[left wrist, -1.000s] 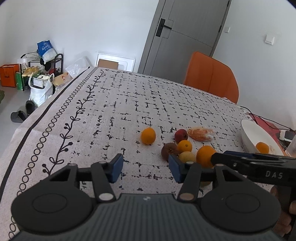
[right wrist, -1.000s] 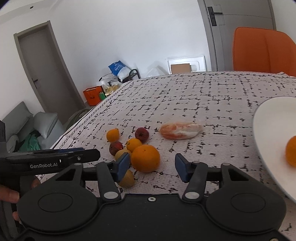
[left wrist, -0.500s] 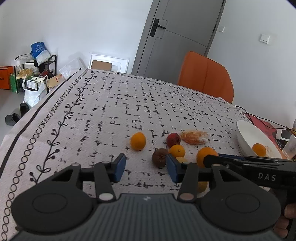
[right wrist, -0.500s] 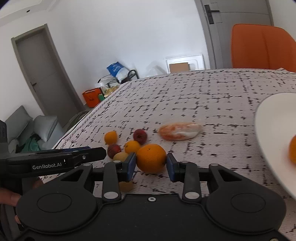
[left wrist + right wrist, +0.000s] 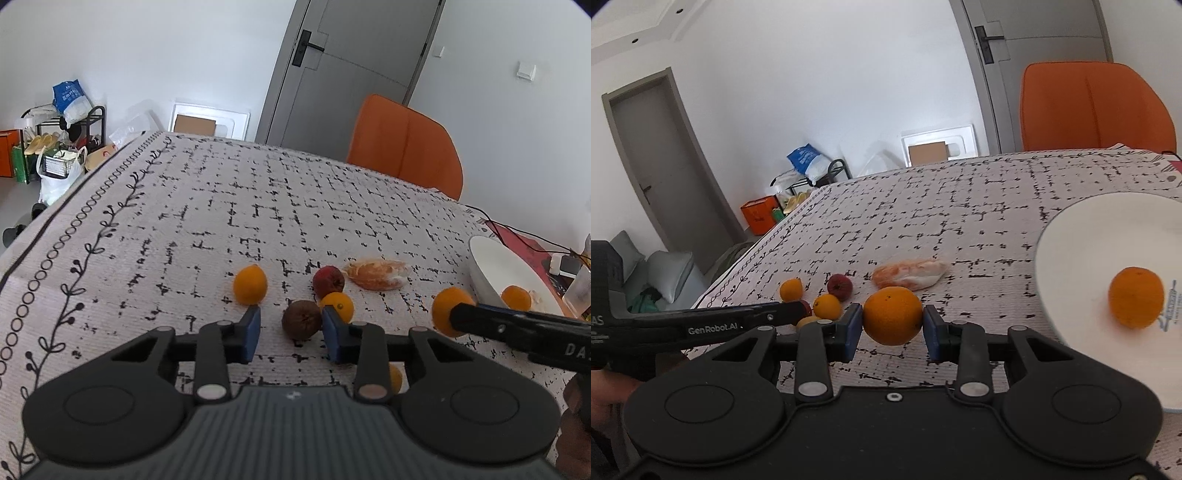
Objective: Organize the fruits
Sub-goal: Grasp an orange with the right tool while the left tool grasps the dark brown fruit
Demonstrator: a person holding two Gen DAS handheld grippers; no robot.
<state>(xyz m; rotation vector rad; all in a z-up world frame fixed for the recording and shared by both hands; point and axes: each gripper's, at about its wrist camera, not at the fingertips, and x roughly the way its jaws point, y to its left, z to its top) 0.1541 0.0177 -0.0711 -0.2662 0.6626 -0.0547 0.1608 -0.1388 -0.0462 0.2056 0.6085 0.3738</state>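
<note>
My right gripper [image 5: 893,328] is shut on a large orange [image 5: 892,315] and holds it above the tablecloth, left of the white bowl [image 5: 1071,258], which holds one orange [image 5: 1136,297]. In the left wrist view the held orange [image 5: 445,311] hangs beside the bowl [image 5: 491,266]. My left gripper [image 5: 290,334] is open and empty just short of a brown fruit [image 5: 301,324]. Around it lie a small orange [image 5: 338,304], a red fruit [image 5: 328,279], a lone orange [image 5: 250,284] and a peeled citrus piece [image 5: 376,274].
An orange chair [image 5: 404,144] stands at the table's far side. Cables and a red item [image 5: 524,242] lie behind the bowl. The table's left edge [image 5: 55,214] drops to a floor with bags and a rack [image 5: 62,147].
My right gripper closed on the large orange, lifted it off the pile and carried it right toward the bowl. My left gripper shifted slightly and stayed open.
</note>
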